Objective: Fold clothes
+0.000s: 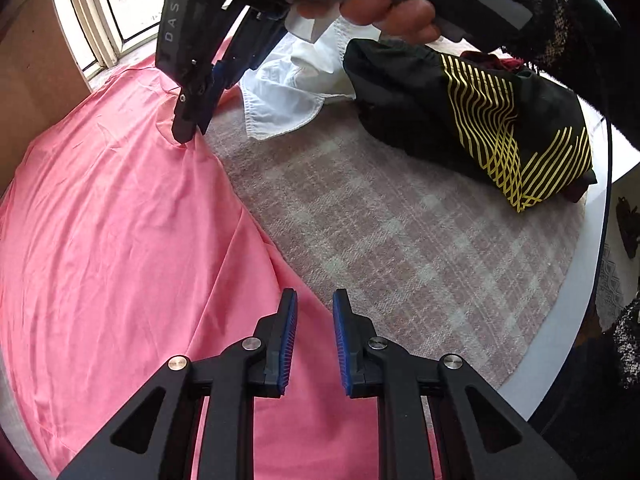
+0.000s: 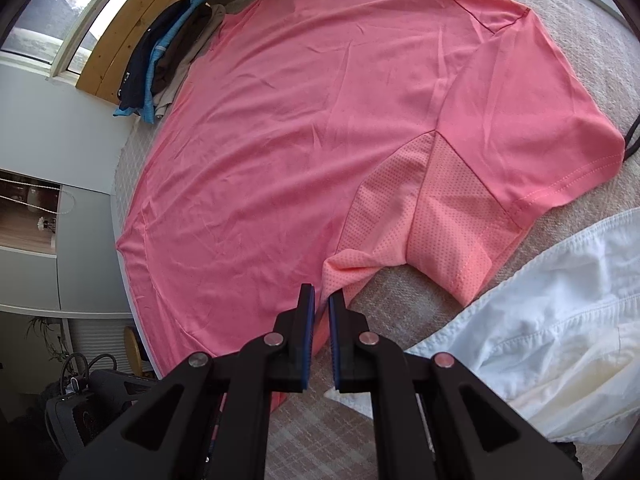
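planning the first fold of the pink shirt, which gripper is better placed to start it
Right. The right gripper already pinches the mesh side edge of the pink short-sleeved t-shirt, so it could probably lift at once. The left gripper hangs open above the hem.

The left gripper [image 1: 314,332] hangs over the edge of a pink shirt [image 1: 120,240] spread on a pale checked cloth [image 1: 400,240], its blue-padded jaws parted with nothing between them. Farther off, the right gripper [image 1: 191,130], held by a hand [image 1: 384,8], presses its tips into the pink fabric near its edge (whether it pinches the cloth cannot be told). A white garment [image 1: 288,92] and a black garment with yellow stripes [image 1: 480,120] lie beyond.
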{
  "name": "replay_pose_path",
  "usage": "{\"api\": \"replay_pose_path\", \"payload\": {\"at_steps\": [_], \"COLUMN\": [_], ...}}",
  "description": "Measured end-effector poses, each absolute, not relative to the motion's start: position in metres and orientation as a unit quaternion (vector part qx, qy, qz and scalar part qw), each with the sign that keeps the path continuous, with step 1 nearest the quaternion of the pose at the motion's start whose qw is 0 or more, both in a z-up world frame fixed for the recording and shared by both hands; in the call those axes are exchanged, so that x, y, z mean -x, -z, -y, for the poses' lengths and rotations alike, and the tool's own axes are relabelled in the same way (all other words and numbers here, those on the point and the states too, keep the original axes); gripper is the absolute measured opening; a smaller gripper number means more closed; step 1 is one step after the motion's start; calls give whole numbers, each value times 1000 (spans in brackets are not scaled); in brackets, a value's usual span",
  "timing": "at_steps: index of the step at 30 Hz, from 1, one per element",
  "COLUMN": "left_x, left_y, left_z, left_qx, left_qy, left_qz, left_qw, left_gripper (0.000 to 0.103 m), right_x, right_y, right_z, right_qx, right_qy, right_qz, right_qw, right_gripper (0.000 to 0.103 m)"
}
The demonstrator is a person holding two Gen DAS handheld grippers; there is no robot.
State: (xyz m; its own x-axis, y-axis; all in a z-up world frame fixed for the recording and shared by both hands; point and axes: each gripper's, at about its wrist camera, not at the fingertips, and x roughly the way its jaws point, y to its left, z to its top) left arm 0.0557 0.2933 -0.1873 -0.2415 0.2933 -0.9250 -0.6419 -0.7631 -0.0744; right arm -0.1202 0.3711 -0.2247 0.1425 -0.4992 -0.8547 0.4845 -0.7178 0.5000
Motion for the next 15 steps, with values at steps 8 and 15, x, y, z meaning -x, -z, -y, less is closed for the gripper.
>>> {"api": "replay_pose_path", "payload": {"at_steps": [8,15], "left_x": [-49,-48], "left_y": [201,202], "left_z": [-290,-292], "left_qx": [554,540], "left_qy": [-758,-757], "left_qz": [-189,-216], "left_qw": [289,297], "left_gripper": [18,1], "right_x": [123,125], "right_y": [228,230], "right_z": [-367,-370], "right_qx": [-657,-658], "right_qy": [650,649], "right_qz": [7,7], "right_qw": [381,381], "right_gripper": [8,8]}}
